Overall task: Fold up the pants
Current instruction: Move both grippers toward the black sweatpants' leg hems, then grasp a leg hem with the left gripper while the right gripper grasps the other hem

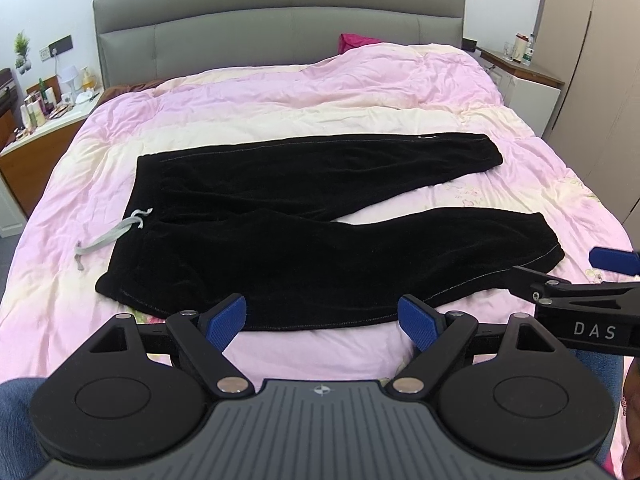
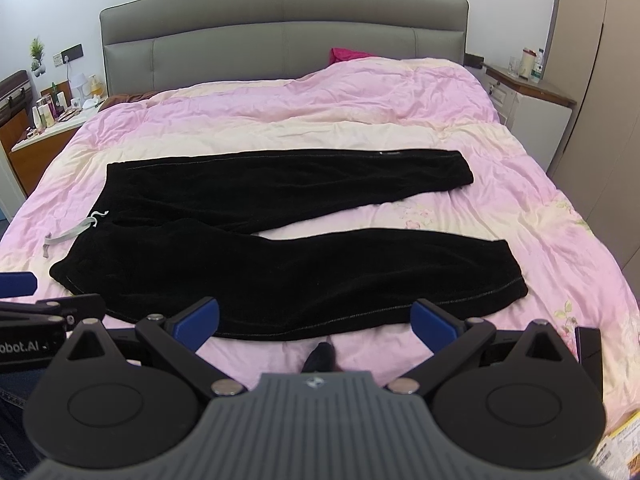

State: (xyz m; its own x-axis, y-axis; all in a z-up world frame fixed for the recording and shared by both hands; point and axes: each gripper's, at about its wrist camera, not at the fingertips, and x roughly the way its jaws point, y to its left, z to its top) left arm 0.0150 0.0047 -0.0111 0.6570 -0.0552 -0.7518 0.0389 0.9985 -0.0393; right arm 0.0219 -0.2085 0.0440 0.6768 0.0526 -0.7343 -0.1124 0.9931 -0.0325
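Tongs: left tongs (image 1: 322, 320) and right tongs (image 2: 316, 320) are both gaping wide, holding nothing.
Pants: black velvety pants (image 1: 320, 248) are lying flat on the pink quilted bed (image 1: 320, 96), just ahead, long axis running crosswise.
Nearer: left tongs are facing the waist end, right tongs the cuffs.

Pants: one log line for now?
pants: flat on bed, unfolded | left tongs: open, empty | right tongs: open, empty

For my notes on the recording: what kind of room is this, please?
Very likely a home bedroom: a bed with a grey padded headboard, a pink quilt, and a bedside table crowded with bottles.
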